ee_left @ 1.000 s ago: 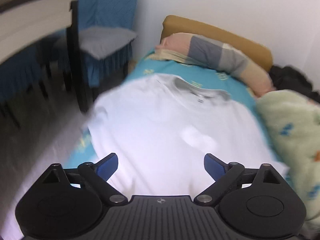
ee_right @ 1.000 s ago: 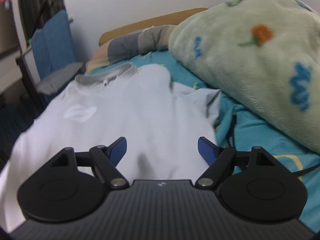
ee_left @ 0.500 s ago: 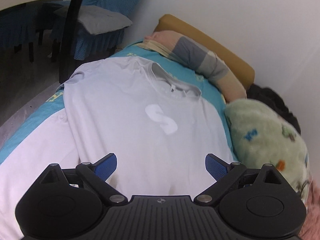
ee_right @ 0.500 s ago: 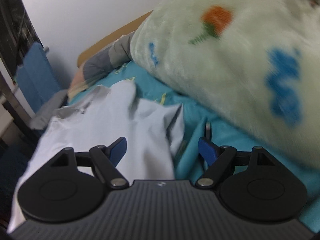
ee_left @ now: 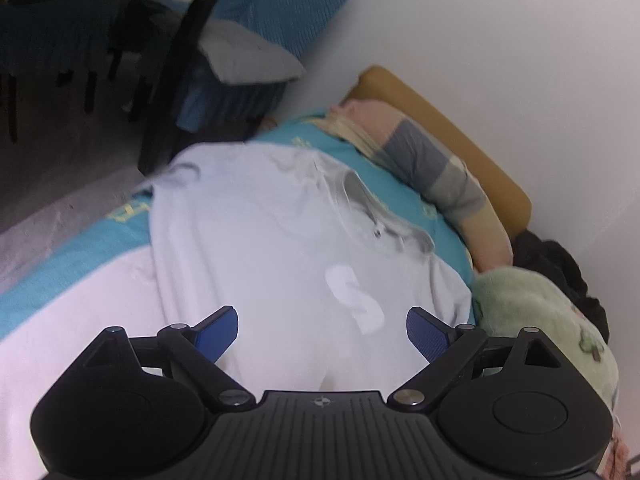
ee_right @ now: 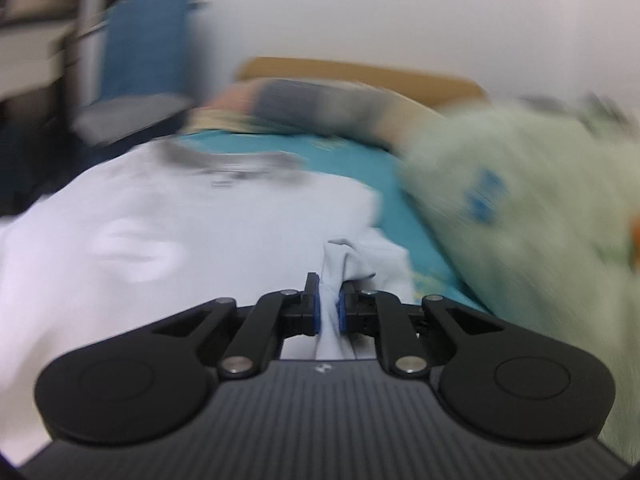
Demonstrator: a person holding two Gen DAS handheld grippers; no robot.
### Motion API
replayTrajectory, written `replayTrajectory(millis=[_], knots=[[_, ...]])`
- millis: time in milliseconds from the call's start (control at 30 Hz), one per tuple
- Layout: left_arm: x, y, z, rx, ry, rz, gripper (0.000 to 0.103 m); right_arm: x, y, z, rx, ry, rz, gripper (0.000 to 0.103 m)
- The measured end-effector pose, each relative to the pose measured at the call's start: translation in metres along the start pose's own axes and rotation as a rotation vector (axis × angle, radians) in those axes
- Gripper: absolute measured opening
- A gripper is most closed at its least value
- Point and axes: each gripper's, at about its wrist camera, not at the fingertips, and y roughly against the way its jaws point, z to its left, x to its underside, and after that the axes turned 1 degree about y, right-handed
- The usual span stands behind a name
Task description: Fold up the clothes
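Here the white T-shirt [ee_left: 280,264] lies spread face up on the bed [ee_left: 60,272], collar toward the striped pillow [ee_left: 432,168] and the pale logo showing on its chest, flat enough that a fold can start from either side. Its right-hand sleeve is bunched into a small peak, because the right gripper [ee_right: 329,308] has its jaws closed on that fabric; pinching the sleeve there would let it be carried across the body of the shirt as the first fold. The left gripper [ee_left: 322,330] hovers over the lower chest with its jaws wide apart and empty, probably ready to pin or take the other side. A fleecy green blanket [ee_right: 532,208] crowds the shirt's right edge, so the sleeve has little room there.
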Motion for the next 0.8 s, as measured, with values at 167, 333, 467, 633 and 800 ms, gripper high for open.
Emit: replayTrajectory(millis=[167, 333, 467, 633, 800], knots=[[-0.007, 0.013, 0.015, -0.023, 0.037, -0.041, 0.093, -0.009, -0.003, 0.073, -0.206, 0.111, 0.084, 0.015], [-0.006, 0.01, 0.018, -0.018, 0.055, -0.004, 0.093, -0.015, 0.015, 0.057, -0.47, -0.148, 0.1, 0.079], [-0.004, 0.006, 0.018, -0.017, 0.051, 0.011, 0.093, -0.012, 0.039, 0.003, -0.383, -0.41, -0.026, 0.079], [0.0, -0.001, 0.02, -0.026, 0.057, 0.02, 0.093, 0.015, 0.002, -0.069, -0.133, -0.748, 0.101, 0.077], [0.003, -0.003, 0.02, -0.046, 0.044, 0.015, 0.093, 0.004, -0.038, -0.061, -0.24, -0.678, 0.172, 0.035]])
